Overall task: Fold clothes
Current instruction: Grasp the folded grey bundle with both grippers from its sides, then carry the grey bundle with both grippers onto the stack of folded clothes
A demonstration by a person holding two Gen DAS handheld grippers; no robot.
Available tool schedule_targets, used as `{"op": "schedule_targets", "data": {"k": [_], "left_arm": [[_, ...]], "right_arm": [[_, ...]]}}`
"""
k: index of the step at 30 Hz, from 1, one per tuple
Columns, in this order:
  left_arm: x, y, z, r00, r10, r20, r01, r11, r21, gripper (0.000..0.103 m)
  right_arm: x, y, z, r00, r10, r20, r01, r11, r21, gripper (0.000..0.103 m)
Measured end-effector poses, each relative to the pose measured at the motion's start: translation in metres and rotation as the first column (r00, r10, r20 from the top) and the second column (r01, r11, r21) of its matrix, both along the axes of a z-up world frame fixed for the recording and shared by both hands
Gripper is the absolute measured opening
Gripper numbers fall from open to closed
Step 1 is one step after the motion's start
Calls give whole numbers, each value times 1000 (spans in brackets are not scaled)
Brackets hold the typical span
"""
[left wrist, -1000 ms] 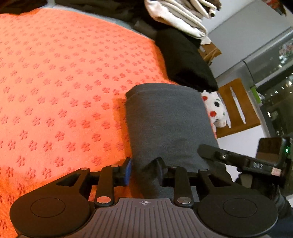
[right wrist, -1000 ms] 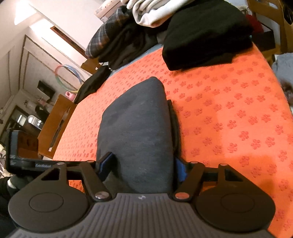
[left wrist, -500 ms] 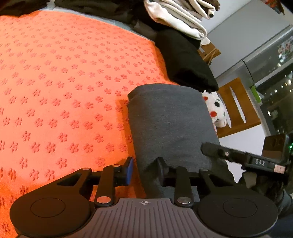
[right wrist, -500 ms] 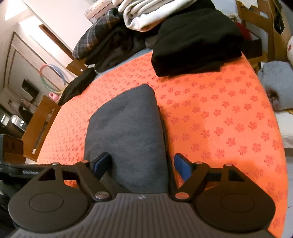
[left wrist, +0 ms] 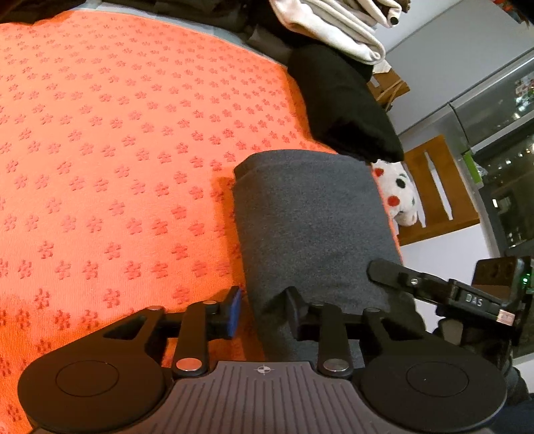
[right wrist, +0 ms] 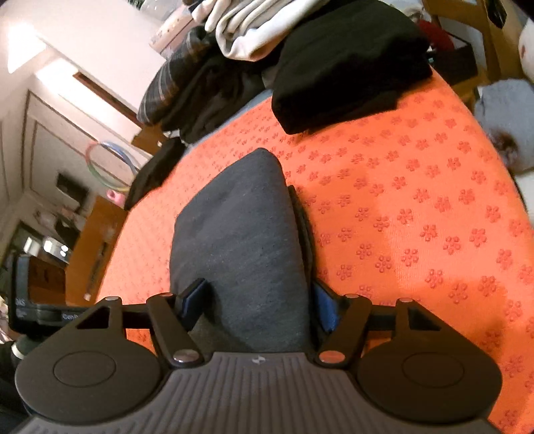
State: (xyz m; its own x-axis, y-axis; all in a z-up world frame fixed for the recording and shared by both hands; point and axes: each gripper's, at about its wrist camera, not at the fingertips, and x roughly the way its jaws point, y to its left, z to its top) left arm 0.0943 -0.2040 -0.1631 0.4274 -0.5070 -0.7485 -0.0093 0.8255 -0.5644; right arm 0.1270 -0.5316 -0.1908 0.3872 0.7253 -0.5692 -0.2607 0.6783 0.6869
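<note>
Between the black fingers of the left gripper (left wrist: 263, 308), tipped with blue pads (left wrist: 235, 308), lies a plain charcoal-grey folded knit garment (left wrist: 310, 230). Left of it spreads a bright orange cloth with darker orange flower dots (left wrist: 116, 160). Ahead sits a solid black folded garment (left wrist: 343, 103), a cream-white bundle (left wrist: 333, 26), and a white plush toy with red and black spots (left wrist: 400, 197).
</note>
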Motion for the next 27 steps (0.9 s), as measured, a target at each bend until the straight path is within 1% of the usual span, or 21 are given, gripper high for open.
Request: {"op": "schedule_targets", "data": {"k": [1,2,4,5,6,8,11,13,16,18,22,24,27], "left_arm": [[0,0,0,1000,1,4,-1,1000,-13,33],[0,-1,0,1000,1,9,-1,1000,-29,36],[0,-4,1,1000,-4,21,5,999,-41,44],[0,-7,3,1000,-13,28,14,999,-34,44],[1,-10,4,999,-18,35,19,999,-34,43],[4,-13,10,999,-15,48,17,999,-47,40],[5,-17,25,996,0,94,7,997,-78,39],[10,-19,40,992,9,126,5,994,-105,38],[23,-31,66,983,-6,182,26,994,-111,37],[35,-42,84,975,-21,223,46,993,-110,37],[68,-63,113,955,-40,295,82,988,-132,37],[90,-72,122,947,-48,317,97,985,-141,37],[122,-81,133,936,-58,346,111,984,-136,37]], "right_arm": [[2,1,-1,1000,5,-3,-5,1000,7,68],[4,0,-2,1000,3,-12,-3,1000,16,66],[7,-2,-4,999,-9,-36,10,999,41,57],[8,-5,-5,999,-15,-49,18,998,59,53],[9,-7,-6,998,-21,-61,26,997,78,43],[8,-14,-4,996,-39,-74,48,992,120,36],[8,-21,10,996,-67,-53,74,988,137,34],[9,-29,25,996,-85,-31,89,983,163,34],[15,-43,50,993,-120,6,116,975,189,34],[21,-55,67,989,-148,30,139,969,205,34],[36,-86,101,974,-211,81,188,955,230,35],[49,-99,116,964,-242,114,210,948,239,35],[75,-113,131,951,-275,143,236,942,240,35]]}}
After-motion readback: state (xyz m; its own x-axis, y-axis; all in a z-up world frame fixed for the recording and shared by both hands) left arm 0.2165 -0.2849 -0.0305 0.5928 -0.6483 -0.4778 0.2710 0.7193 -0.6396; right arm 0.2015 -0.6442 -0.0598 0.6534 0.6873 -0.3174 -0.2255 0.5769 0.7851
